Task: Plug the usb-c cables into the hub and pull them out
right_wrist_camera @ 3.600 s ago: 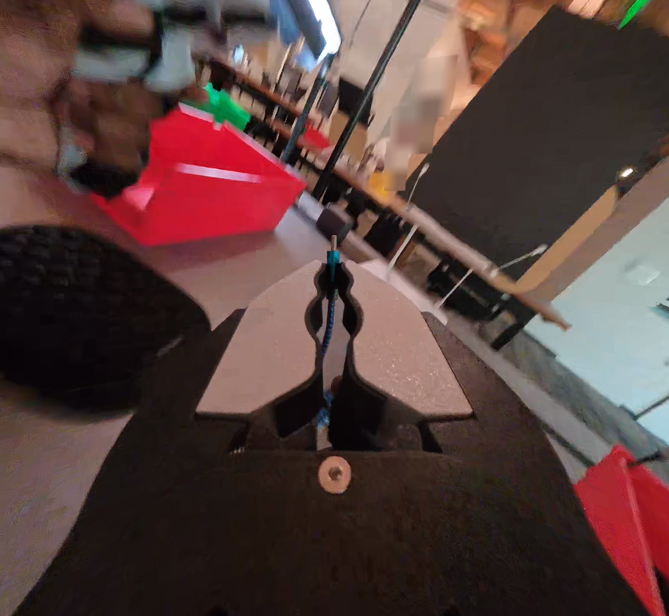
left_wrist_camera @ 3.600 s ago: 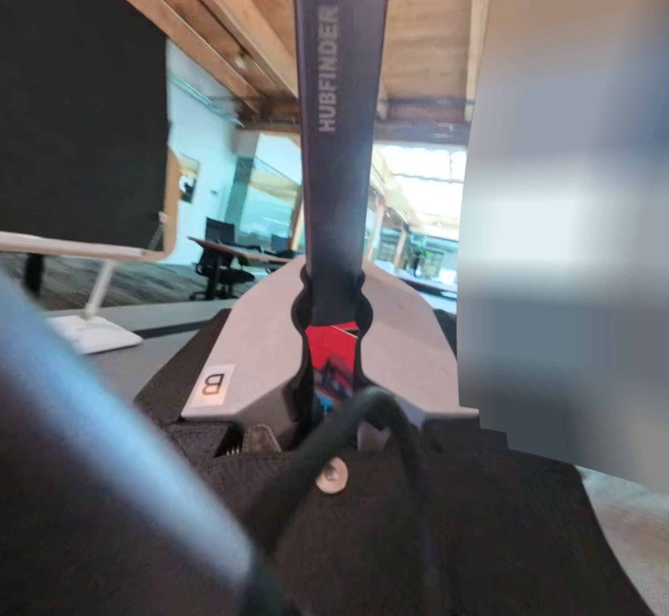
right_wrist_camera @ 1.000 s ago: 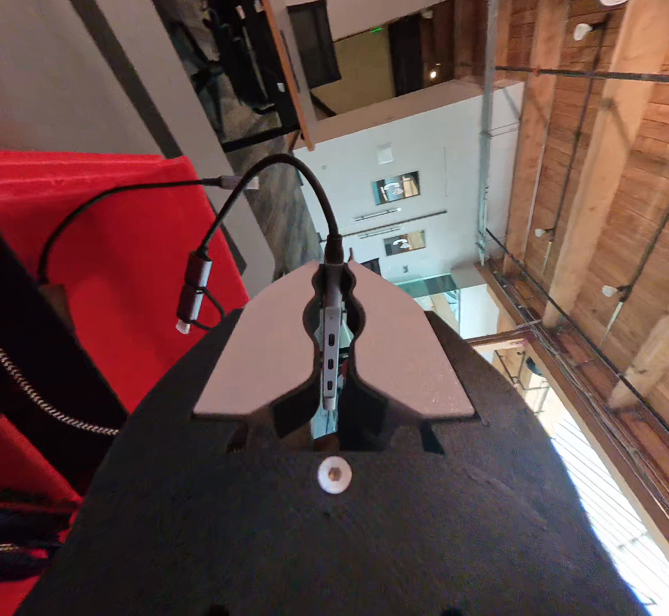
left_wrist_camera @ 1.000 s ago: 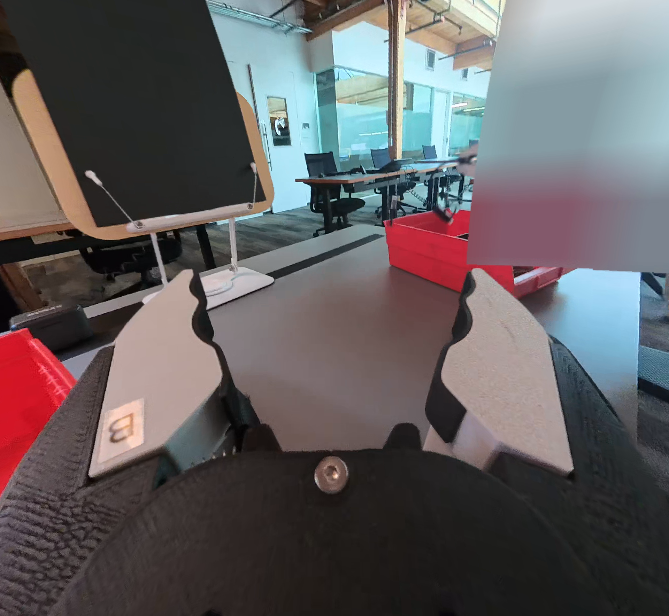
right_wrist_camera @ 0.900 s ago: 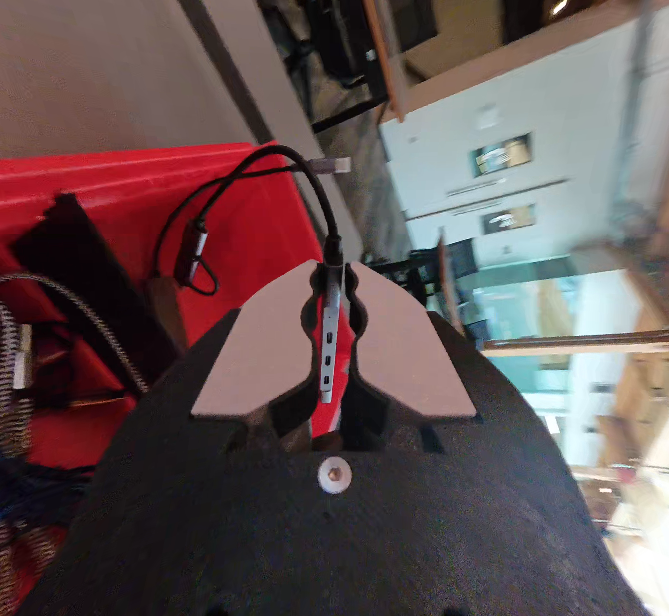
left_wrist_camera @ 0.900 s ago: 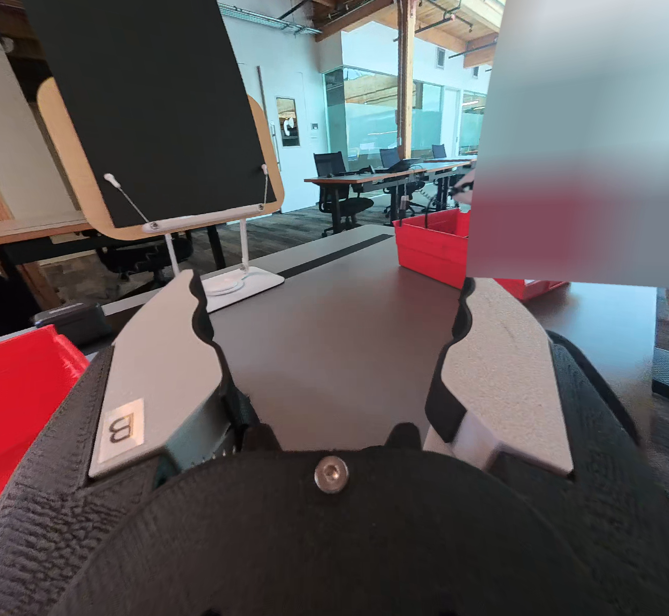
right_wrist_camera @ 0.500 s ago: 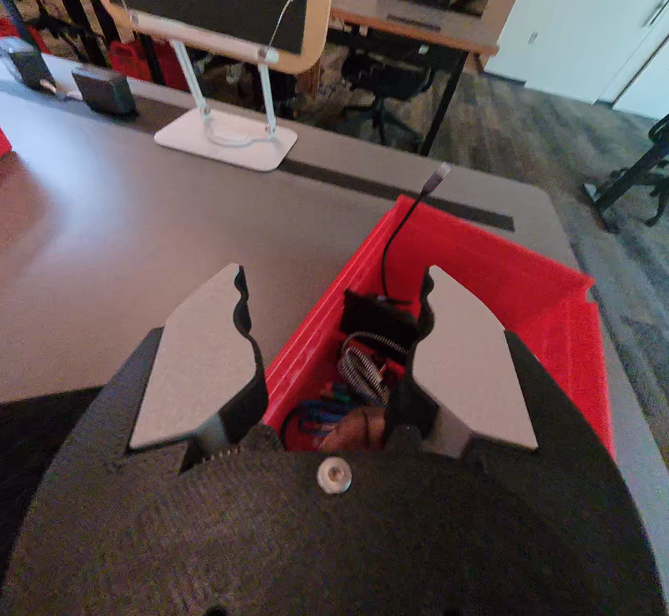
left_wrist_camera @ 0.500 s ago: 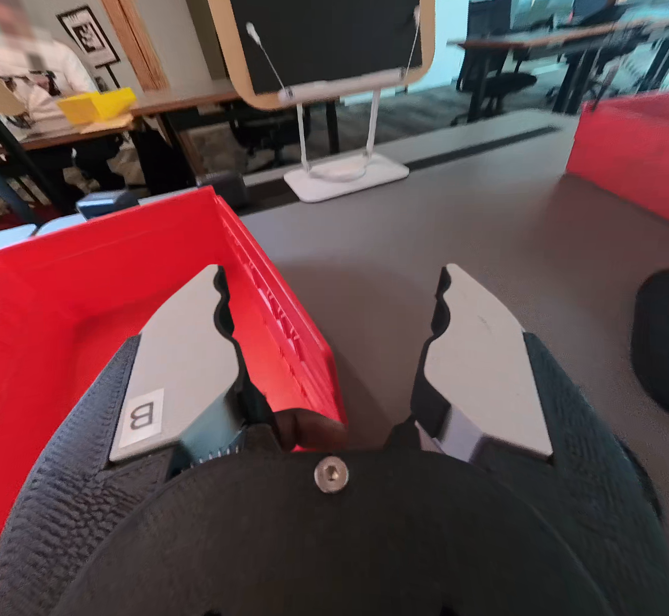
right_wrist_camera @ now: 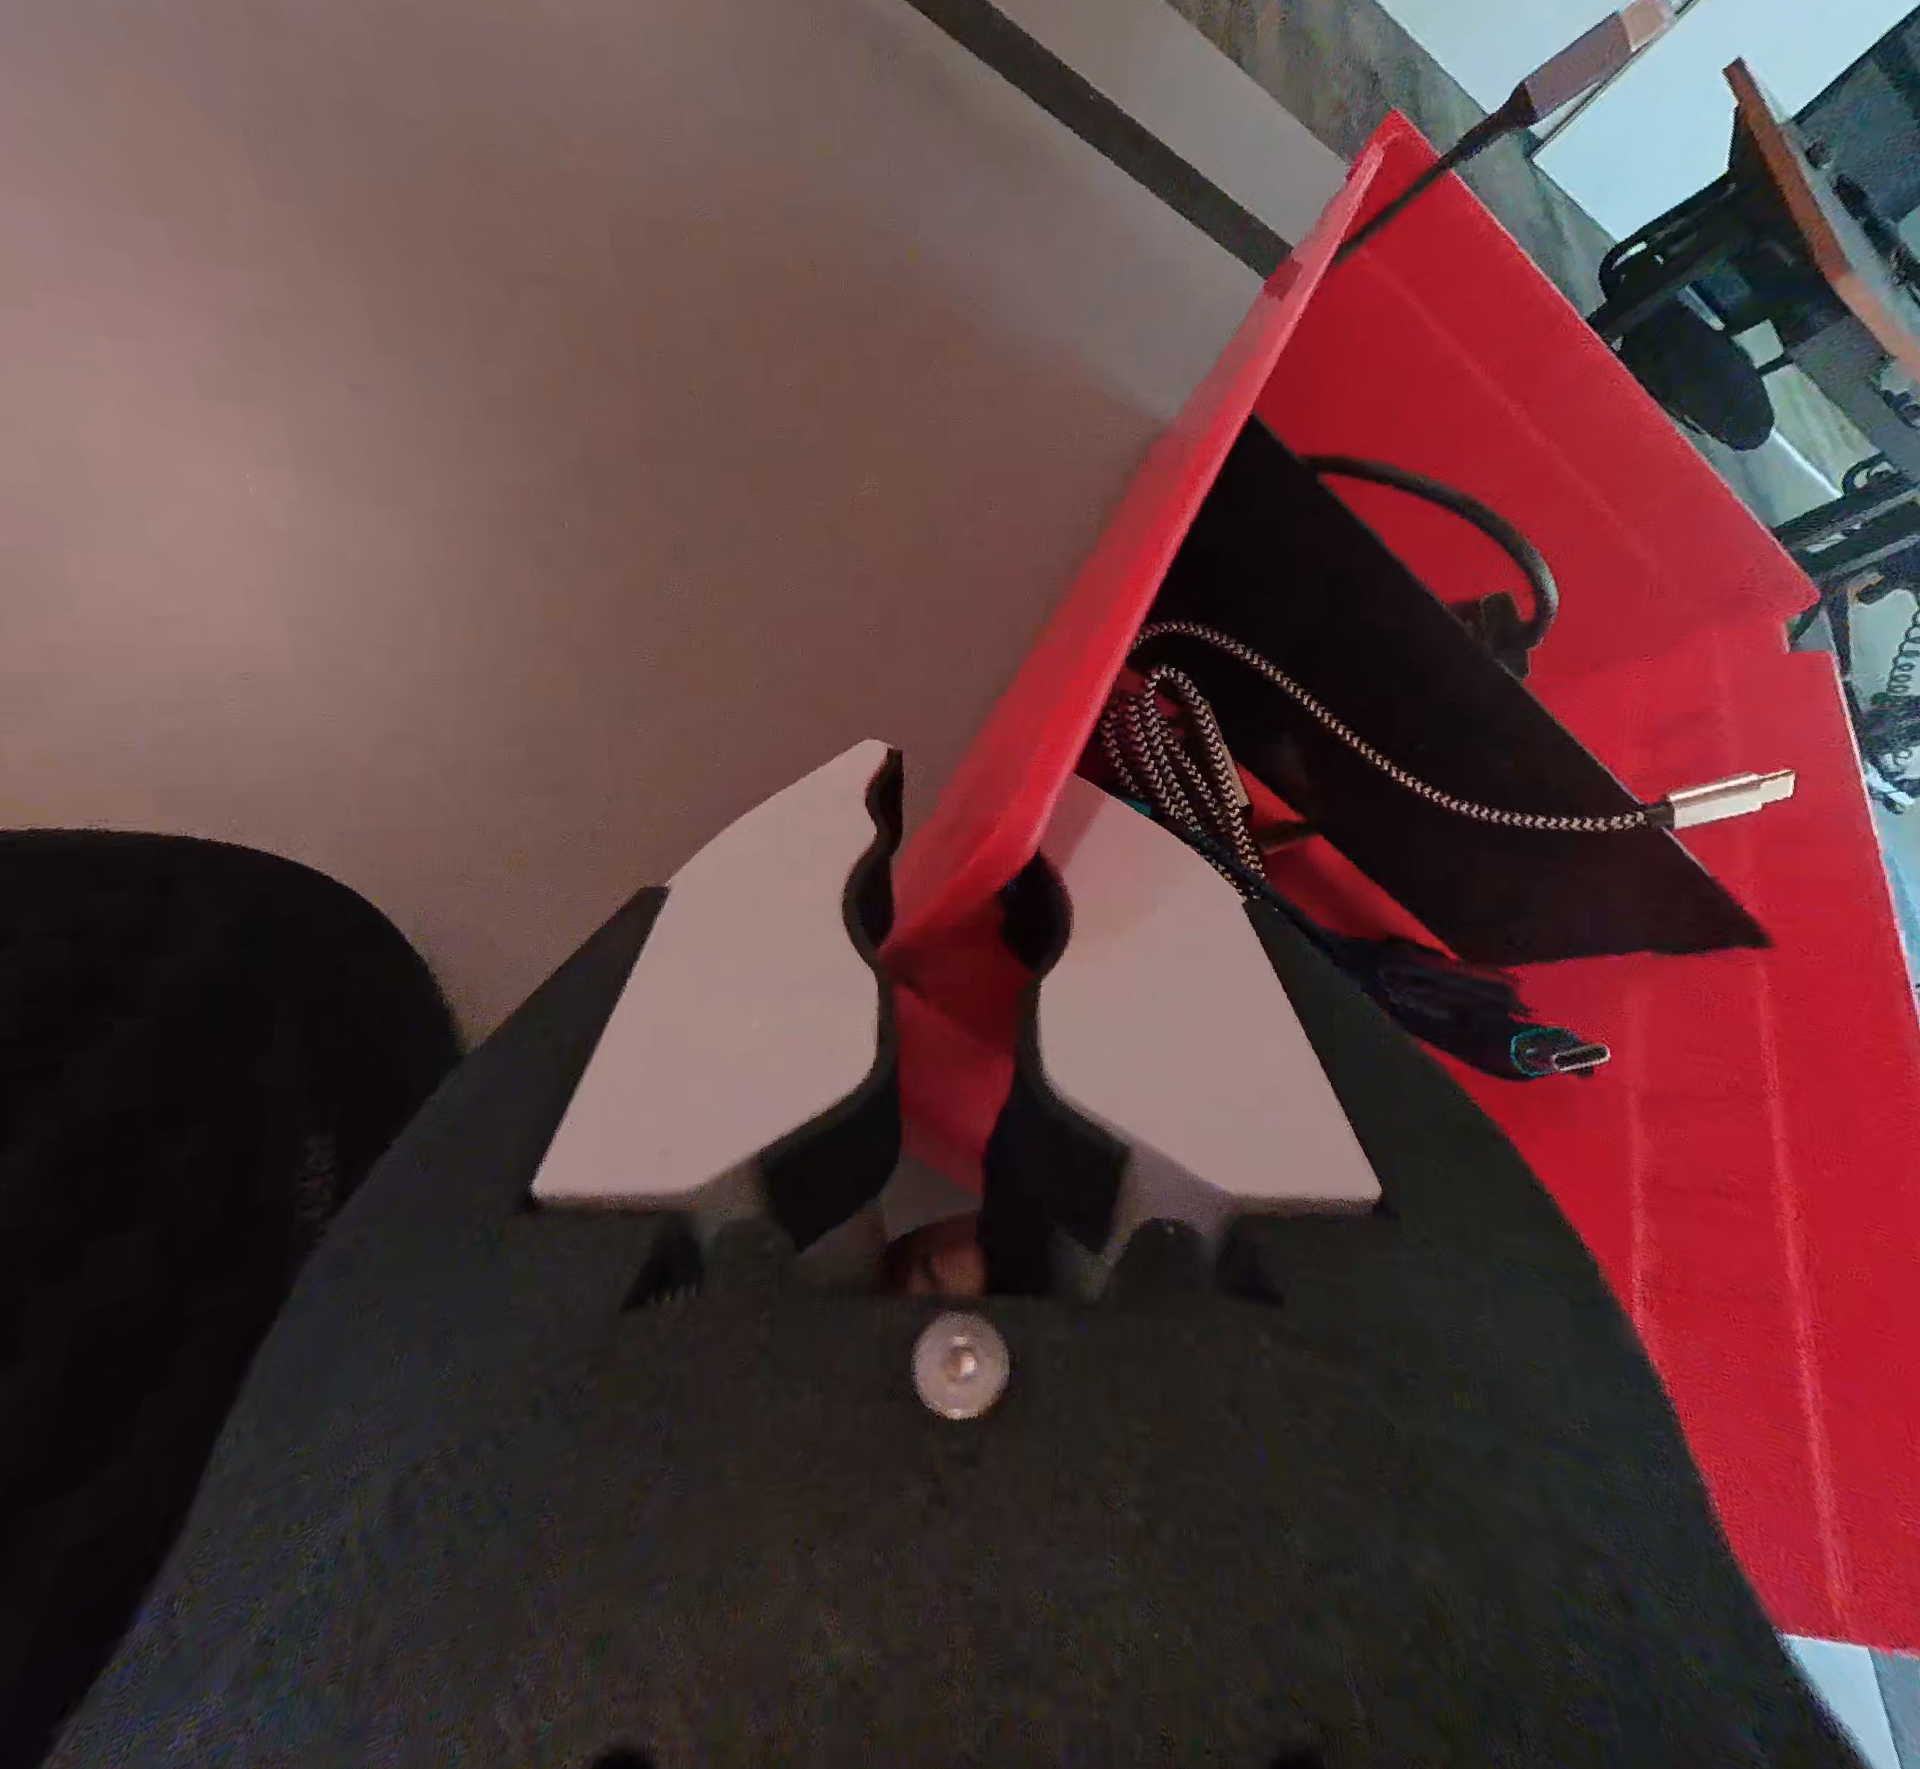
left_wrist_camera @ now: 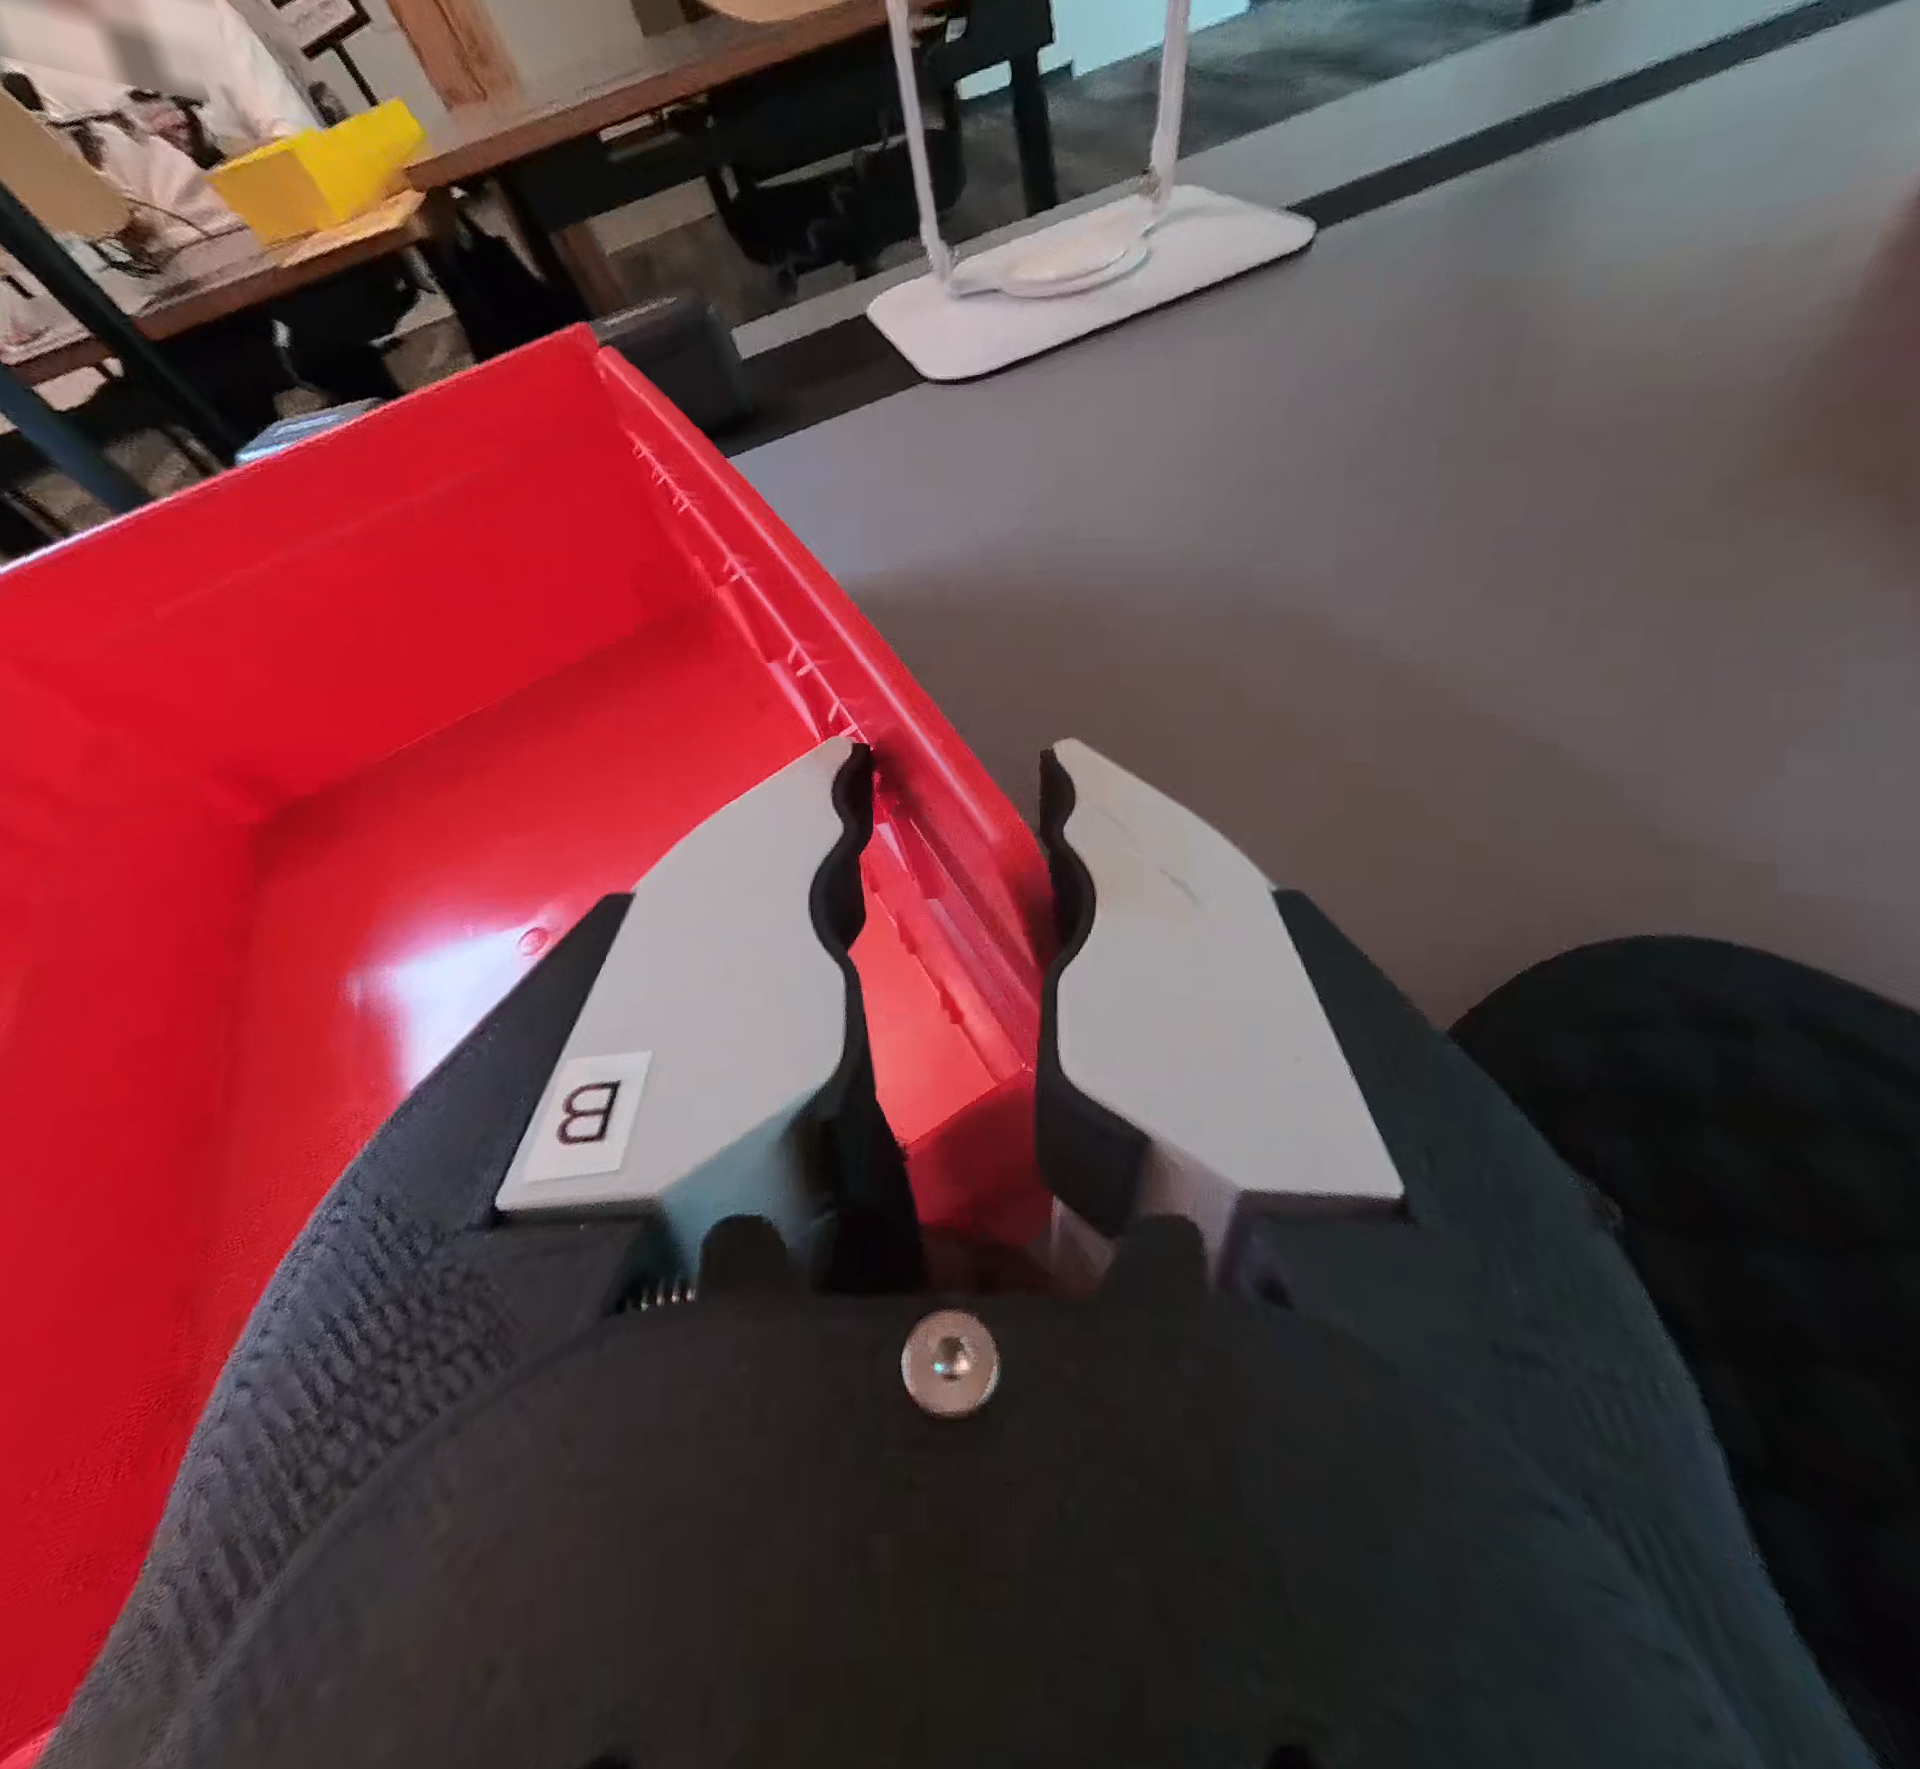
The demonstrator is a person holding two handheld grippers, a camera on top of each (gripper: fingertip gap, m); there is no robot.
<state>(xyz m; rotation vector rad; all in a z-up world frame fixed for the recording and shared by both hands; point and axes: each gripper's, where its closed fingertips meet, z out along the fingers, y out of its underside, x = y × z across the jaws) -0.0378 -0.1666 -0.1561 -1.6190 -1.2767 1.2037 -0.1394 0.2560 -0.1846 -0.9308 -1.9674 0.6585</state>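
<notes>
Here, the left gripper [left_wrist_camera: 951, 774] straddled the right wall of an empty red bin [left_wrist_camera: 436, 732], jaws slightly apart. The right gripper [right_wrist_camera: 961, 789] was clamped on the wall of another red bin [right_wrist_camera: 1081, 680] holding braided cable [right_wrist_camera: 1340, 732], a black cable [right_wrist_camera: 1538, 1059], and a dark panel, possibly the hub [right_wrist_camera: 1455, 711]. A white stand [left_wrist_camera: 1091, 285] stood far on the grey table [left_wrist_camera: 1455, 524].

You have a grey table [left_wrist_camera: 1455, 576] with a dark strip running along its far part. Directly on it sit a red bin [left_wrist_camera: 364, 680] at your left, a second red bin [right_wrist_camera: 1091, 732] at your right holding cables, a white stand base [left_wrist_camera: 1091, 285] near the far edge, and a small dark box [left_wrist_camera: 675, 348] behind the left bin.
</notes>
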